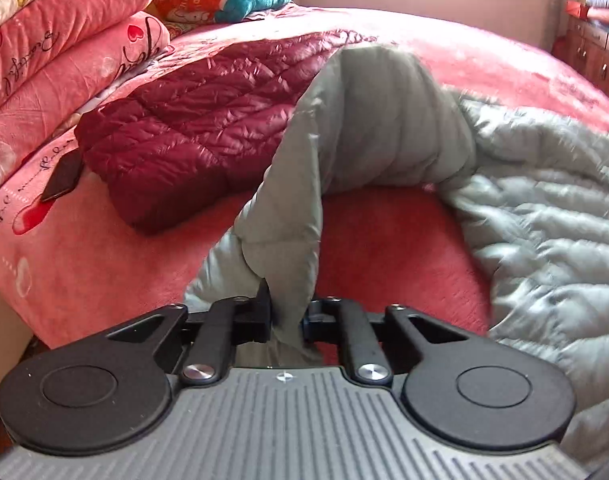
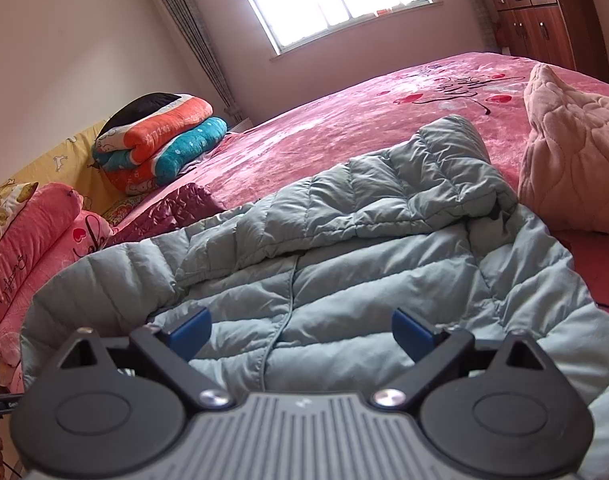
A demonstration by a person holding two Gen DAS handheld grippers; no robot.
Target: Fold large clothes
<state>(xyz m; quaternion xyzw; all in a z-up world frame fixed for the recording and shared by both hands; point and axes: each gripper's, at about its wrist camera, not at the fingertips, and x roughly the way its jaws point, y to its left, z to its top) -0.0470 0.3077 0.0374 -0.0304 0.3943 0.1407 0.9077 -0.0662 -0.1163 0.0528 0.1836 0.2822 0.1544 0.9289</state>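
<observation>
A grey-green quilted down jacket (image 2: 344, 248) lies spread on the pink bed (image 2: 364, 120). My left gripper (image 1: 288, 312) is shut on the jacket's sleeve (image 1: 344, 132) and holds it lifted off the bed, the sleeve arching up and over toward the jacket's body (image 1: 544, 220) at the right. My right gripper (image 2: 300, 330) is open, its blue pads (image 2: 190, 330) wide apart, just above the jacket's front near the zipper seam. Nothing is between its fingers.
A folded dark red quilted jacket (image 1: 192, 132) lies on the bed to the left, with a dark phone (image 1: 62, 180) beside it. Stacked pink quilts (image 1: 56, 60) and folded blankets (image 2: 160, 144) line the left side. A beige quilted cushion (image 2: 576, 160) sits at right. A wooden cabinet (image 2: 540, 28) stands by the wall.
</observation>
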